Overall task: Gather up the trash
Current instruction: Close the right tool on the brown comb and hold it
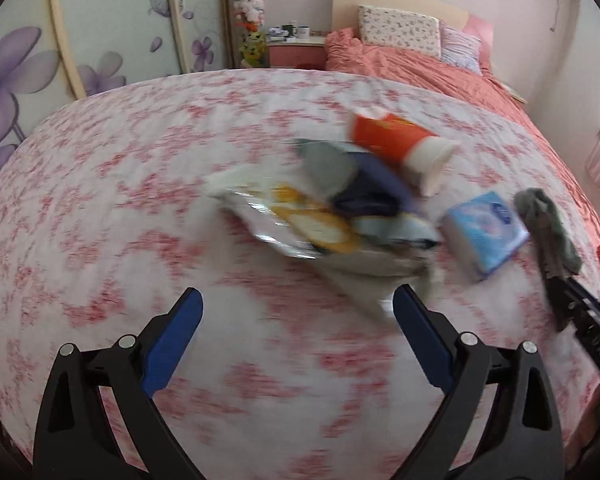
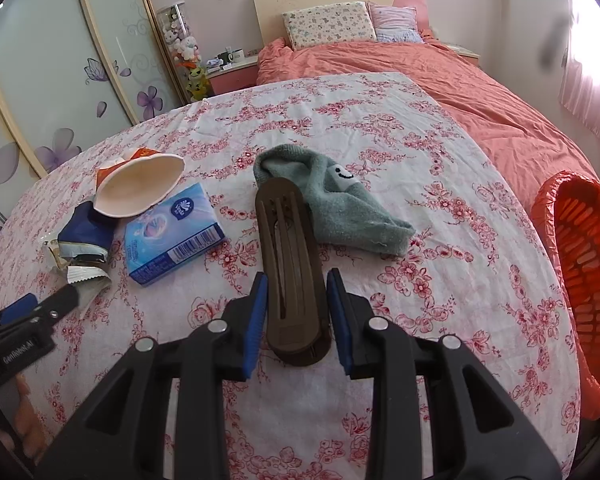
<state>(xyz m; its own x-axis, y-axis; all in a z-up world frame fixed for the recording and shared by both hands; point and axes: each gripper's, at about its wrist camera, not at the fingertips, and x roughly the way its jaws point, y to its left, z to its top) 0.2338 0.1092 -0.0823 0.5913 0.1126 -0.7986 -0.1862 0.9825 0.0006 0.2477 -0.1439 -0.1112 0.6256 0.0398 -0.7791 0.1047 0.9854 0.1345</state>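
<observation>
Risk noted: non-trash item held, trash heap left unsecured.

The right gripper (image 2: 296,300) is seen pinching a brown slotted plastic clip (image 2: 290,264) beside a grey-green smiley sock (image 2: 332,196); neither is judged to be trash, so a wrong drop into the orange-lined red mesh basket (image 2: 588,248) could follow. The left gripper (image 1: 298,324) is spread wide and empty near the crumpled wrappers (image 2: 80,248) and the crushed orange paper cup (image 2: 138,188) on the floral-clothed tabletop (image 2: 380,360); a loose wrapper could be missed or slip from a hurried grasp.
</observation>
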